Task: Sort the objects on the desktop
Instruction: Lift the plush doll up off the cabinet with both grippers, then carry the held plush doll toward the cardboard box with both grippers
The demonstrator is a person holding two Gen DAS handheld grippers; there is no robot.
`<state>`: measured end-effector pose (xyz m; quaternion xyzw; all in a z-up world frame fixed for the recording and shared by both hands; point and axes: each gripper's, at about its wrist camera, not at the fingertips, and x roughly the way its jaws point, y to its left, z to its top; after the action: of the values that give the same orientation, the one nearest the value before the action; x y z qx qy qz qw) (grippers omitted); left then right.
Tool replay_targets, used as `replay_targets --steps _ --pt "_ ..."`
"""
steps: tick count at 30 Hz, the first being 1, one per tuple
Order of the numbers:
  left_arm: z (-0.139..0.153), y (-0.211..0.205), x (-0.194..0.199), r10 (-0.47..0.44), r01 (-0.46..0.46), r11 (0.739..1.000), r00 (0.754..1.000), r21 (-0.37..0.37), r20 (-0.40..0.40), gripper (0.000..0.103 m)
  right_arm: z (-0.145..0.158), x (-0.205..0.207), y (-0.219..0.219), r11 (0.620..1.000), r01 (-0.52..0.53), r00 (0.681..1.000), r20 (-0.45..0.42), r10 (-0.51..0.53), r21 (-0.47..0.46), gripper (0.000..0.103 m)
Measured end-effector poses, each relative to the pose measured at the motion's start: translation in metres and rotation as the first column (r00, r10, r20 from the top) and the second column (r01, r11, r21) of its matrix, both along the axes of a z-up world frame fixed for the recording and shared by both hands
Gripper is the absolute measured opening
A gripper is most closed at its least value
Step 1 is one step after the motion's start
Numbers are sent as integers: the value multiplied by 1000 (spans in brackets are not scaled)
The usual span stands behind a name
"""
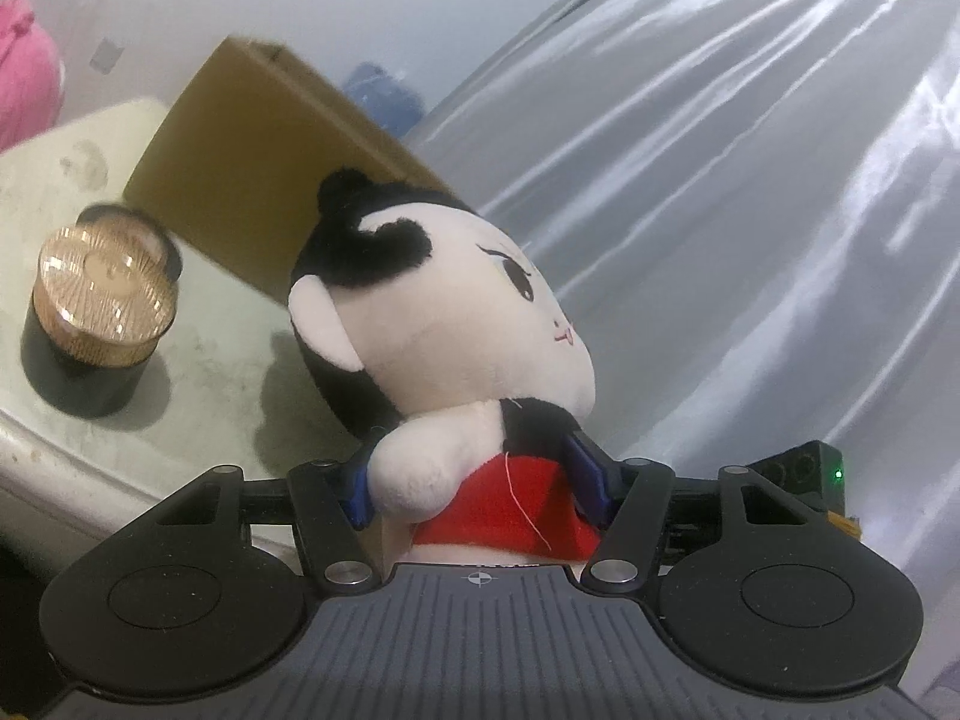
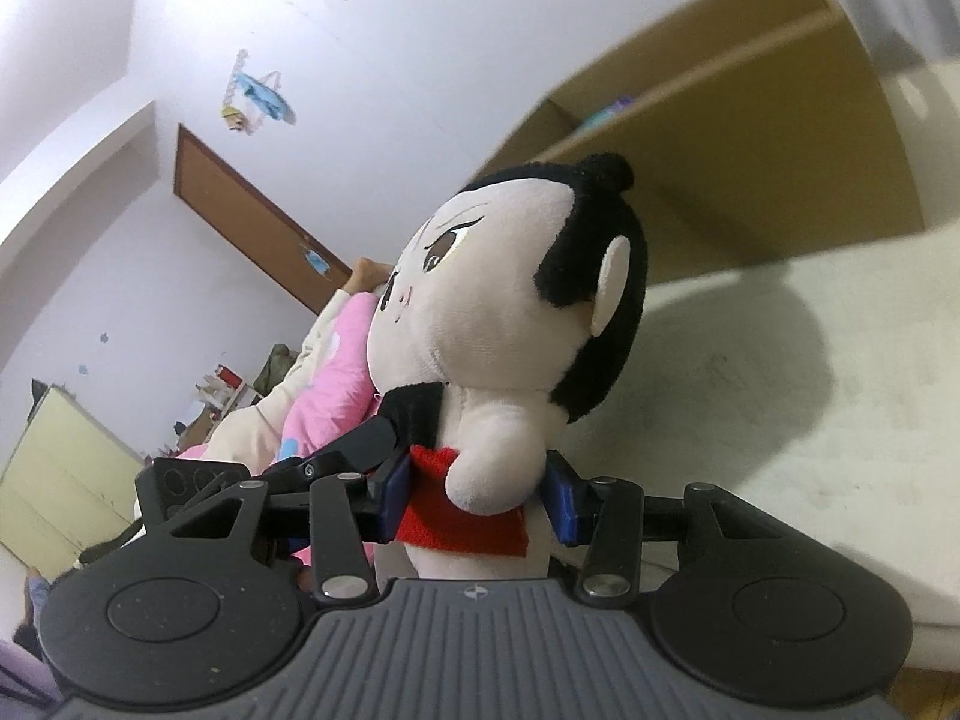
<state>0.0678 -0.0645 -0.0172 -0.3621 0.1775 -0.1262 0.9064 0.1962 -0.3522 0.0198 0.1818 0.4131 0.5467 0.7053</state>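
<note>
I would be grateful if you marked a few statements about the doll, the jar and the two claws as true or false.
1. Both claws grip the plush doll at its red-clad body. True: the left claw and the right claw each have blue pads pressed against it.
2. The doll has blond hair. False: its hair is black.
3. A dark jar with a shiny gold lid stands on the table. True.
4. The jar is held in the left claw. False: it stands apart on the table, beside the doll.
5. A cardboard box sits behind the doll. True.
</note>
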Motion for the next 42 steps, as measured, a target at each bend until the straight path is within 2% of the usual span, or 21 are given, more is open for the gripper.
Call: replay_targets --steps 10,21,29,42 --pt "35 -4 -5 5 -12 998 994 57 112 61 38 -10 -4 998 -9 993 120 2 64 49" --pt "62 1 -1 -11 -10 994 982 113 188 61 62 6 -8 993 -7 977 214 -19 120 49" --pt "64 13 27 2 -22 994 982 104 189 61 70 27 7 990 26 968 245 -59 136 49" --pt "87 10 63 -16 -18 982 984 186 179 62 77 54 3 983 67 955 274 -113 171 49"
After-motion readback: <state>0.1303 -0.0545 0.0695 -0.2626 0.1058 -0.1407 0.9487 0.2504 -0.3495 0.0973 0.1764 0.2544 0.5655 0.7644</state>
